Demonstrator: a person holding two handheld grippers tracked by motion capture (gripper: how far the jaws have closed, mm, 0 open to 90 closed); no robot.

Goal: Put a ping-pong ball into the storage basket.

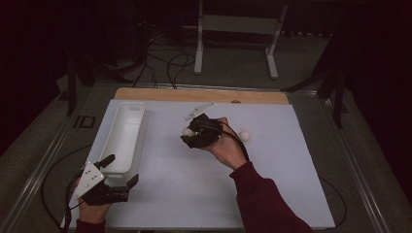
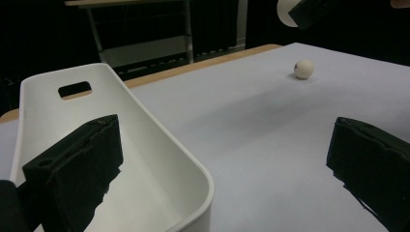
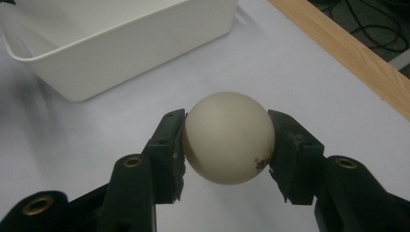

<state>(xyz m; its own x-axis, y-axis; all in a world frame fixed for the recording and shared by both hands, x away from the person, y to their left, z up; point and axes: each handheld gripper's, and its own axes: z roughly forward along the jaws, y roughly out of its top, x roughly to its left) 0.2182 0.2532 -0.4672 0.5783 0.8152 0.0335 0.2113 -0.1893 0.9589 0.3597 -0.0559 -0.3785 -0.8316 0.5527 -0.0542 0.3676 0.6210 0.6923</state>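
At the near left corner of the desk [image 1: 204, 194], the left tongs [image 1: 118, 171] stand wide open astride the near end wall of a white plastic bin [image 1: 127, 127]. In the left gripper view one black jaw sits inside the bin [image 2: 145, 140] and the other outside it over the pale sheet; whether the inner jaw touches the wall is hard to tell from that angle. Nothing is pinched between them. The person's left hand [image 1: 92, 211] holds the gripper body just at the desk's front edge.

Farther in, near the middle of the desk, the right hand [image 1: 226, 149], in a dark red sleeve [image 1: 265, 199], carries the right tongs [image 1: 187, 131]. These are closed on a cream table-tennis ball [image 3: 228, 137], one pad pressing each side of it, with a small reddish mark low on its right side. The ball is held just above the sheet, to the right of the bin and apart from it.

Beyond and to the right of that hand, a second cream ball [image 1: 244, 135] lies loose on the sheet, also seen in the left gripper view [image 2: 304, 69]. At the far edge, a strip of bare wood [image 1: 204, 95] shows past the sheet.
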